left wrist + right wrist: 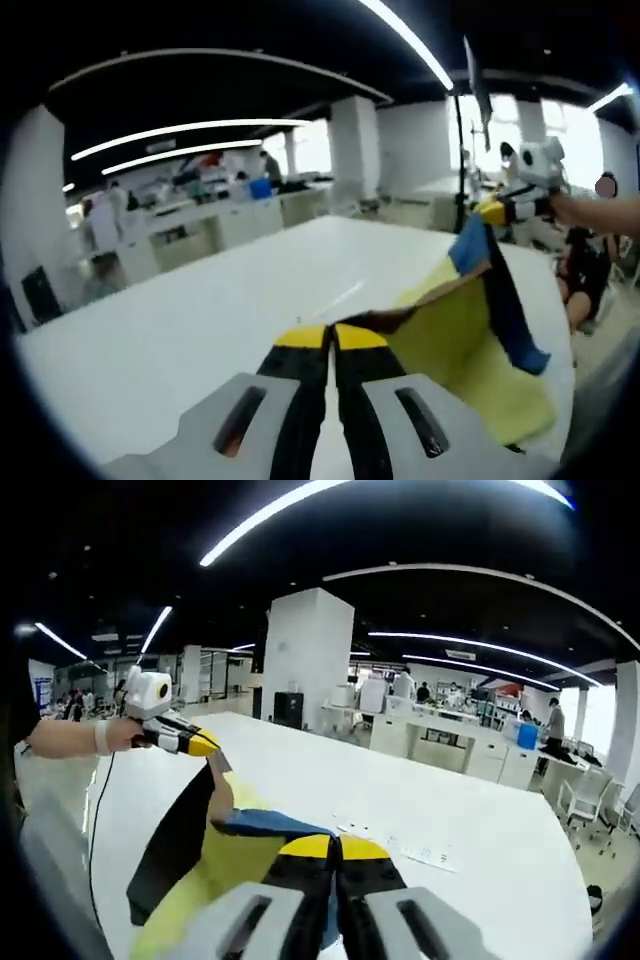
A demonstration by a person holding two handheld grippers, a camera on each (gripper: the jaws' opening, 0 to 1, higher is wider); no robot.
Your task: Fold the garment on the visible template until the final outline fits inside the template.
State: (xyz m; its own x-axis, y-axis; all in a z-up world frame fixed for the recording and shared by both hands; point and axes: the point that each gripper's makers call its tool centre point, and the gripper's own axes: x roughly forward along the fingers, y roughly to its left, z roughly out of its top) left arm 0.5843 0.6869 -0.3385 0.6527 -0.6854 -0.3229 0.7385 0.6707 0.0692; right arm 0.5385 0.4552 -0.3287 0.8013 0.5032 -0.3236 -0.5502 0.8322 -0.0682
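- Left gripper view: left gripper [331,340] pinches the garment [470,340] – yellow, blue and black – near the white table [200,320] edge.
- Right gripper [334,848] pinches it too; garment lifted between them.
- Paper sheet [400,848] on table – writing too small.
- Big office, long ceiling lights [300,505].

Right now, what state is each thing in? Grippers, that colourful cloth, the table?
Left gripper: jaws shut on the garment's edge.
Right gripper: jaws shut on the garment's edge.
Garment: yellow, blue and black, lifted and stretched between the two grippers, its lower part hanging down towards the table.
Table: white, bare where the left gripper view looks.
Paper strip: lying flat on the table.
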